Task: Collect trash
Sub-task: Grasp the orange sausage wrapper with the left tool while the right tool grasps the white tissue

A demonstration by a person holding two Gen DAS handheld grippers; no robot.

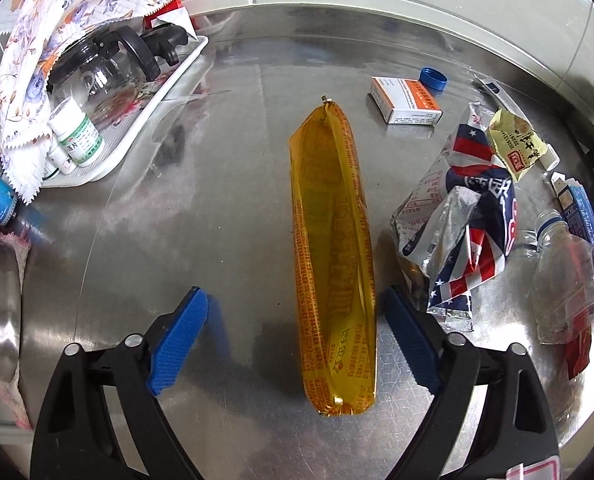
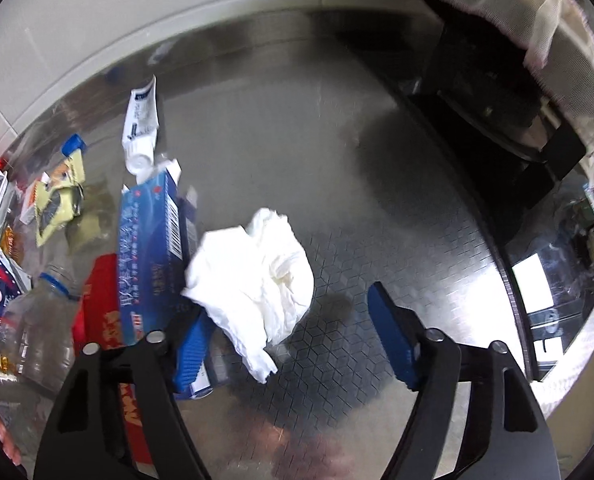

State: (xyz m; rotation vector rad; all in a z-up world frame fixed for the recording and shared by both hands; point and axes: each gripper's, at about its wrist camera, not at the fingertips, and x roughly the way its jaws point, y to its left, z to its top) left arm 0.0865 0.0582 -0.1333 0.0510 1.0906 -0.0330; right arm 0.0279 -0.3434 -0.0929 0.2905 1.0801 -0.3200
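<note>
A long orange plastic wrapper [image 1: 333,256] lies lengthwise on the steel counter [image 1: 225,152]. My left gripper [image 1: 297,340] is open, its blue pads on either side of the wrapper's near end, not touching it. A crumpled white tissue [image 2: 257,272] lies on the counter in the right wrist view. My right gripper [image 2: 293,340] is open around the tissue's near part. A blue toothpaste box [image 2: 153,248] lies just left of the tissue, against the left pad.
A flag-print foil bag [image 1: 461,236], yellow packet [image 1: 513,140], small orange-white box [image 1: 407,100], blue cap [image 1: 433,79] and crushed clear bottle [image 1: 565,276] lie right of the wrapper. A white tray [image 1: 109,160] with a glass pot and pill bottles stands left. A toothpaste tube [image 2: 141,128] lies behind the box.
</note>
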